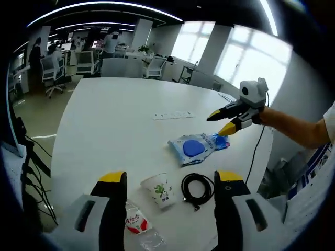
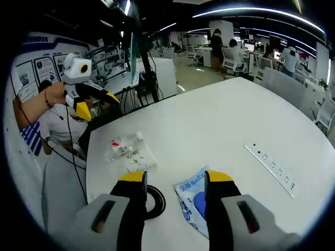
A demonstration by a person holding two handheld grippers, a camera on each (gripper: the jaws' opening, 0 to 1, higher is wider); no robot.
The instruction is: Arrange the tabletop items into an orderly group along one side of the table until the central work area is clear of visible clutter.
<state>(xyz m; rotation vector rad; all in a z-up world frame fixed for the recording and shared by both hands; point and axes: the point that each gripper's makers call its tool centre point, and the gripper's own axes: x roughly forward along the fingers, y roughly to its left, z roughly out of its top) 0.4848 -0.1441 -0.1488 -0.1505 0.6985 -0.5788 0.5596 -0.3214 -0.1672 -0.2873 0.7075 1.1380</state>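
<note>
A smooth white table (image 1: 104, 130) carries a glossy blue packet (image 1: 196, 148), a coiled black cable (image 1: 197, 189), a paper cup (image 1: 160, 190) lying sideways and a crinkled clear bottle (image 1: 137, 226) (red label). Left gripper (image 1: 170, 180) and right gripper (image 2: 172, 180) hover empty, jaws apart.

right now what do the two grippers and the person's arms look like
Both grippers share one design: light grey bodies with two black fingers tipped in yellow. The right gripper trails a thin black cable toward the table edge. The left gripper also hangs a thin black cable. A white short sleeve covers the upper right arm; a thin band circles the left wrist.
</note>
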